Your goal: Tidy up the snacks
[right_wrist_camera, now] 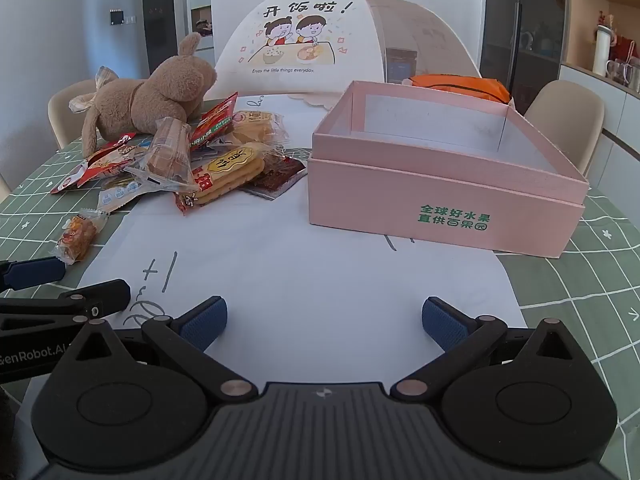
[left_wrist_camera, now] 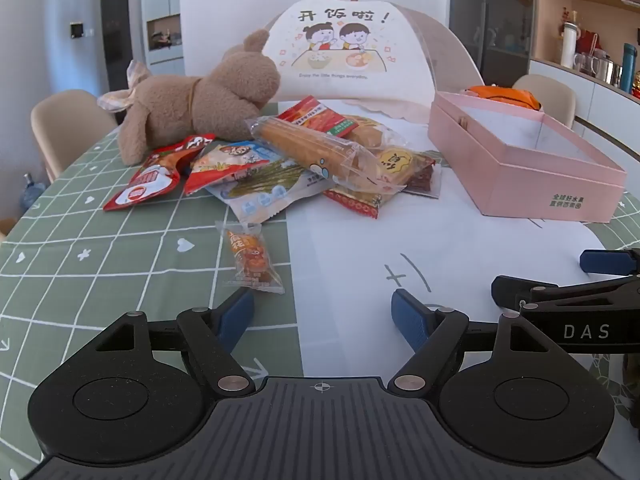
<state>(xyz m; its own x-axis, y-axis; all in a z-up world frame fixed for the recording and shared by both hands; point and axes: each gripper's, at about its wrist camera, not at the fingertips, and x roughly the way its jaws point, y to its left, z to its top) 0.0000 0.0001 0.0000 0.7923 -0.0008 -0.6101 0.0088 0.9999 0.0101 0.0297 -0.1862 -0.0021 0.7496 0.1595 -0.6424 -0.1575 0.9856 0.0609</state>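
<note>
A pile of snack packets (left_wrist_camera: 304,156) lies on the table ahead of my left gripper (left_wrist_camera: 322,316), which is open and empty; the pile also shows at the left in the right wrist view (right_wrist_camera: 208,160). A small orange packet (left_wrist_camera: 250,258) lies apart from the pile, just beyond my left finger, and shows too in the right wrist view (right_wrist_camera: 78,238). An open, empty pink box (right_wrist_camera: 440,204) stands ahead of my right gripper (right_wrist_camera: 324,320), which is open and empty over white paper. The box is at the right in the left wrist view (left_wrist_camera: 520,168).
A brown plush toy (left_wrist_camera: 192,108) lies behind the snacks. A domed food cover (left_wrist_camera: 344,52) stands at the back of the table. An orange bag (right_wrist_camera: 460,84) sits behind the box. Chairs (right_wrist_camera: 564,116) surround the table. The green checked tablecloth (left_wrist_camera: 100,264) carries a white paper sheet (right_wrist_camera: 304,272).
</note>
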